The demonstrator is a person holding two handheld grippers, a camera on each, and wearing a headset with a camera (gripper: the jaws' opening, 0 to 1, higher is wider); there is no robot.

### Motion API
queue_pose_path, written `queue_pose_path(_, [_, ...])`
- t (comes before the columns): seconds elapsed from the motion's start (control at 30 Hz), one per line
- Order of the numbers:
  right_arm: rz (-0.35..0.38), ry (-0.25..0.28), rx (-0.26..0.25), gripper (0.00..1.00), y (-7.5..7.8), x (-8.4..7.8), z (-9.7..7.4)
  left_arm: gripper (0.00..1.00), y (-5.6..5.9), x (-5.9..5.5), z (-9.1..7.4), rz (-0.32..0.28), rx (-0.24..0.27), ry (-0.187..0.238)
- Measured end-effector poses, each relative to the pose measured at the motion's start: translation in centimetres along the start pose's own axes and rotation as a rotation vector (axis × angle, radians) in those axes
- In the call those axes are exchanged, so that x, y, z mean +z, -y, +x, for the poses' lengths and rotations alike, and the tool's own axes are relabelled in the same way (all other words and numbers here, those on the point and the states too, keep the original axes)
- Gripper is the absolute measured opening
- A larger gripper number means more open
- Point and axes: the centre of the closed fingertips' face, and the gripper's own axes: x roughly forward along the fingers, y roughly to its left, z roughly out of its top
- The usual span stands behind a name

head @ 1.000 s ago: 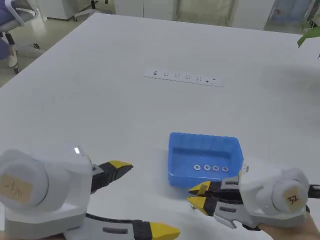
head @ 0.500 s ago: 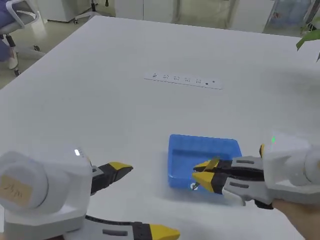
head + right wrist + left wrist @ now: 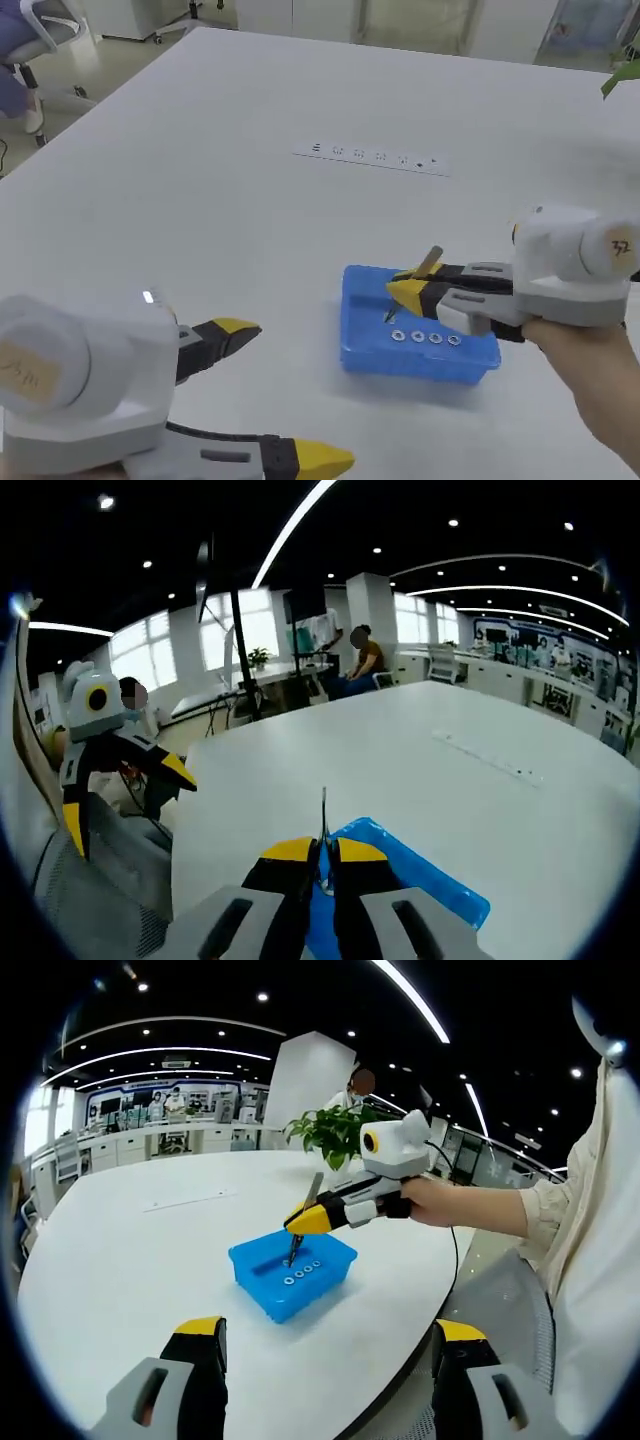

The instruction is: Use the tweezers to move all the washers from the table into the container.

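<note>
The right gripper (image 3: pixel 322 852) presses its yellow-tipped jaws together on the tweezers (image 3: pixel 323 815), whose thin tip sticks out over the blue container (image 3: pixel 430 882) on the white table (image 3: pixel 420 740). At the left, the left gripper (image 3: pixel 125 798) has its jaws spread apart.

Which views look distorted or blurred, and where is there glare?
Head view: even light, no distortion, washers in the blue container sharp. Left gripper view: fisheye curves the table edge. Right gripper view: ceiling strips glare and bend.
</note>
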Motion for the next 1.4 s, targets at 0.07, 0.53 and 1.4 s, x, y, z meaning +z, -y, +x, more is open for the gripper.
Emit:
queue_pose_path(0.07, [0.042,-0.004,-0.002,0.02,0.6,-0.3,0.5,0.86,0.0,0.0,-0.1,-0.003,0.002,0.004])
queue_pose_path(0.53, [0.191,-0.032,-0.003,0.03,1.6,-3.0,2.5,0.86,-0.6,-0.1,-0.2,-0.02,0.021,0.007])
queue_pose_path(1.4, [0.03,0.064,0.032,0.03,-0.9,-1.0,-0.2,0.8,-0.5,-0.1,-0.2,-0.013,0.014,0.013])
